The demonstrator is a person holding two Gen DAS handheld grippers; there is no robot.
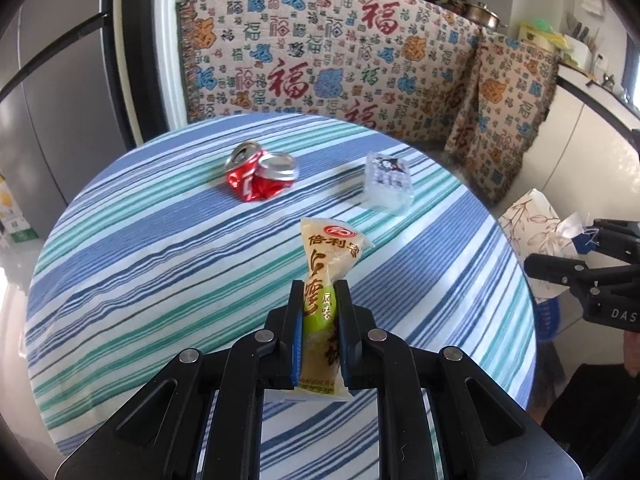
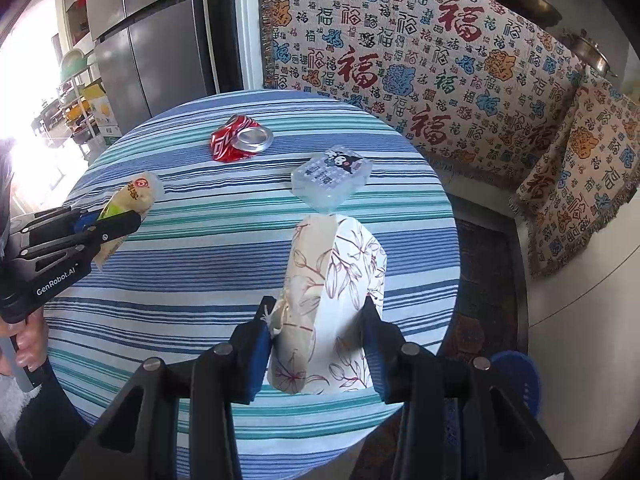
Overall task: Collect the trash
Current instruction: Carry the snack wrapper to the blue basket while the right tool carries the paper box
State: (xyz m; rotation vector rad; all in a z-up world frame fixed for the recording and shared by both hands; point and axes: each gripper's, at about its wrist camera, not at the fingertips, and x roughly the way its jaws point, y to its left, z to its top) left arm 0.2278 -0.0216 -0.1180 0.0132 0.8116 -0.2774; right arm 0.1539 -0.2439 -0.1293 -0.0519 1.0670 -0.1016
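Over the round striped table (image 1: 140,248), both hands are already loaded. The left gripper (image 1: 319,292) has its jaws closed on a yellow-green snack wrapper (image 1: 328,256), pinched across the middle so the top flares out above the fingers and the bottom hangs below them. The right gripper (image 2: 316,320) has its jaws clamped on the sides of a floral tissue pack (image 2: 332,304), held off the table's near-right edge.

Still lying on the table are a crushed red can (image 1: 258,178), toward the far side, and a small clear packet with a cartoon print (image 1: 386,182) to the right of the can, closer to the patterned blanket (image 1: 340,52) behind the table. A blue basket (image 2: 518,380) shows low down, just off the table's right edge, and looks like the likely drop point, though I cannot see its opening.

To do this step well, I would carry each piece clear of the table edge before letting go, keep the thin wrapper pinched firmly since it is light and slippery, and release one hand at a time directly above the basket. The can's sharp creases call for a squarer grip later.
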